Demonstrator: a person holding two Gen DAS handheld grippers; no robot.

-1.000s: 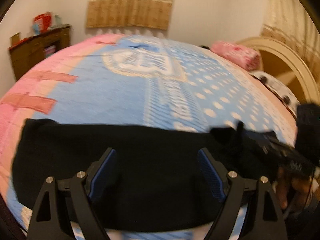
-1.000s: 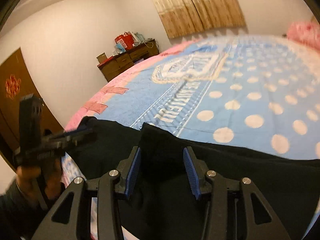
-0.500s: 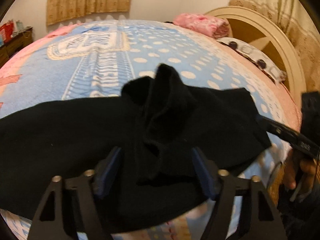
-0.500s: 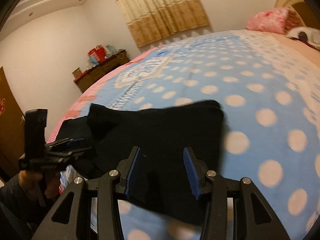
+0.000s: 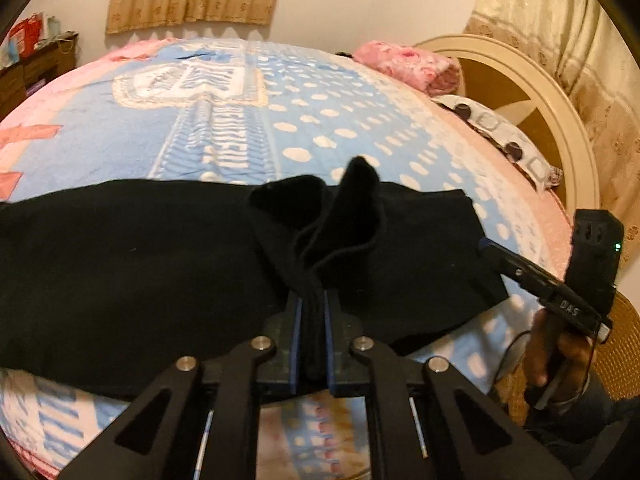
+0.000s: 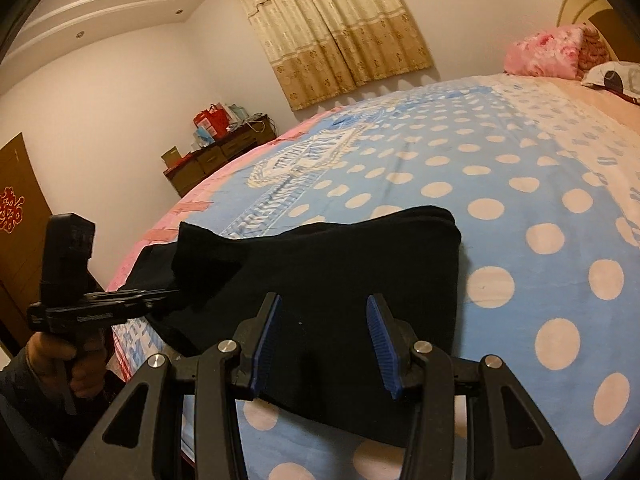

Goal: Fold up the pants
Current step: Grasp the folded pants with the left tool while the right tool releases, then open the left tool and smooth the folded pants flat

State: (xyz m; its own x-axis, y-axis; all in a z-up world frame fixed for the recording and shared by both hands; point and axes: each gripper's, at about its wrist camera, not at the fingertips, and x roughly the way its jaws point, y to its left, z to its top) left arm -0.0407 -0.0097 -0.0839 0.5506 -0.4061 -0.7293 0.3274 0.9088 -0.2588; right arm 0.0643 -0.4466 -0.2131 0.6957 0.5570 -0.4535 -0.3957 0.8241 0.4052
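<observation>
Black pants lie across the near edge of the bed; they also show in the right wrist view. My left gripper is shut on a raised fold of the pants near their middle, and it also shows at the left of the right wrist view. My right gripper is open and empty, just above the folded right end of the pants. It appears at the right of the left wrist view, at the pants' edge.
The bed has a blue dotted blanket with pink edges. A pink pillow and a cream headboard are at the right. A wooden dresser stands by the far wall, near curtains.
My left gripper has closed on a bunched fold of the pants. My right gripper has let go of the cloth and stays open over the pants' right end.
</observation>
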